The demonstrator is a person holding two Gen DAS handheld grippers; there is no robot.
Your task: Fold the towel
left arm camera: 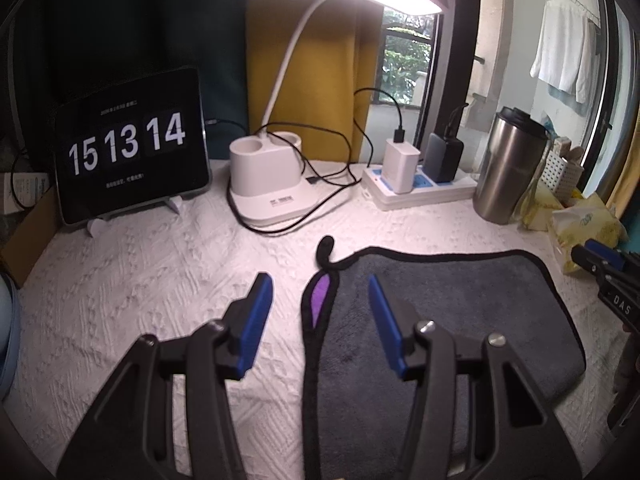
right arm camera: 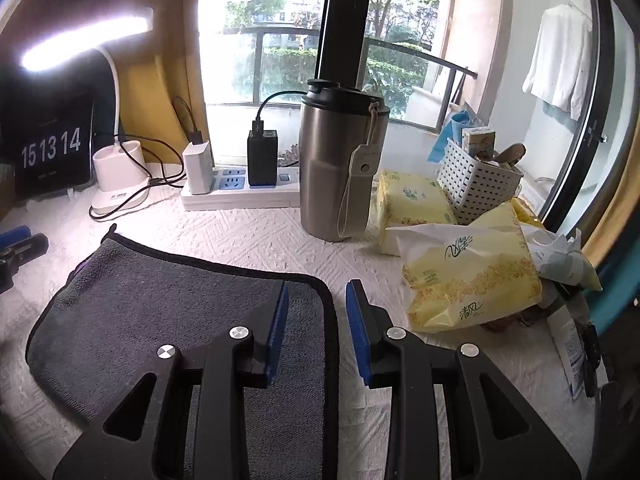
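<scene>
A grey towel (left arm camera: 448, 320) with black trim lies folded flat on the white textured tablecloth; a purple underside shows at its left edge, and a black hanging loop curls at its far left corner. It also shows in the right wrist view (right arm camera: 160, 320). My left gripper (left arm camera: 320, 292) is open and empty, straddling the towel's left edge just above it. My right gripper (right arm camera: 316, 296) is open and empty over the towel's right edge. The right gripper also shows in the left wrist view at the far right (left arm camera: 600, 264).
At the back stand a tablet clock (left arm camera: 132, 144), a white desk lamp base (left arm camera: 276, 176) with cables, a power strip (right arm camera: 240, 192) with chargers, and a steel tumbler (right arm camera: 340, 168). Yellow tissue packs (right arm camera: 472, 280) and a white basket (right arm camera: 476, 184) lie to the right.
</scene>
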